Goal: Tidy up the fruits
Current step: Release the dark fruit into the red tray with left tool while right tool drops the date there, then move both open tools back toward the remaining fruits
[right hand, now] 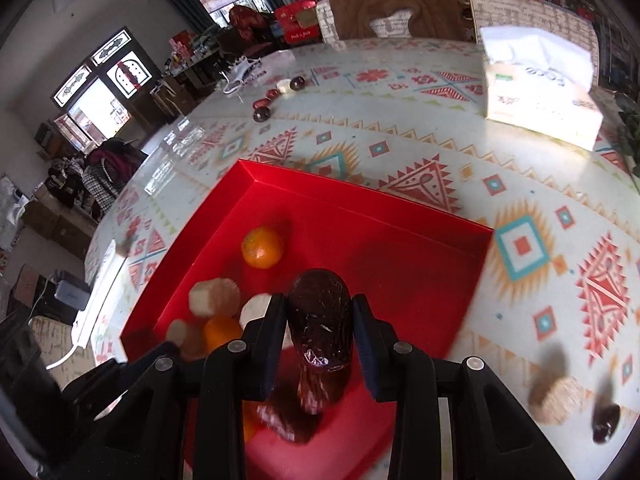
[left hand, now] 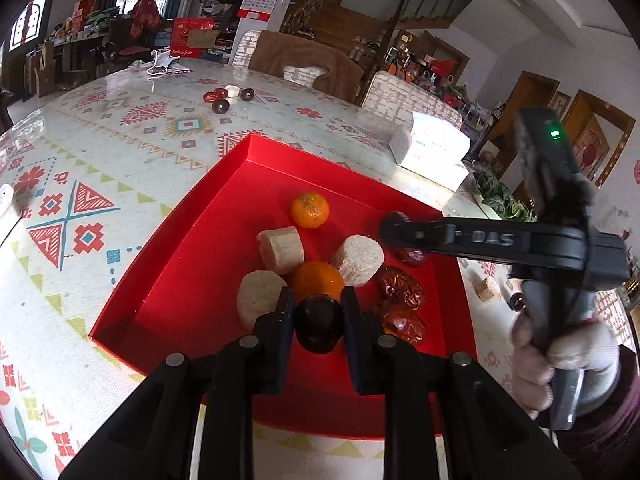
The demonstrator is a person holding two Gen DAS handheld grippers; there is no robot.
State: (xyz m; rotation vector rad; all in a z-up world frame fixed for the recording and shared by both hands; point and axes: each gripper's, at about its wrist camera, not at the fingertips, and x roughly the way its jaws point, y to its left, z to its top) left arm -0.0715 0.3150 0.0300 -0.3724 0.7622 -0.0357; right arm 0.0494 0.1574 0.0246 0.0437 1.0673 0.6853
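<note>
A red tray [left hand: 168, 280] lies on the patterned table and holds two oranges [left hand: 309, 210], three pale cylinder pieces [left hand: 280, 249] and wrapped red dates [left hand: 400, 288]. My left gripper [left hand: 318, 316] is shut on a dark round fruit [left hand: 319, 328], held over the tray's near side. My right gripper [right hand: 320, 320] is shut on a wrapped dark red date [right hand: 322, 320], held over the tray [right hand: 400, 240]; it shows in the left wrist view [left hand: 394, 226] above the tray's right side.
A white tissue box [left hand: 432, 148] stands beyond the tray, also in the right wrist view [right hand: 540, 92]. Several small fruits [left hand: 224, 98] lie at the far side of the table. A pale cylinder piece [right hand: 556, 400] and a dark fruit [right hand: 606, 422] lie on the table right of the tray.
</note>
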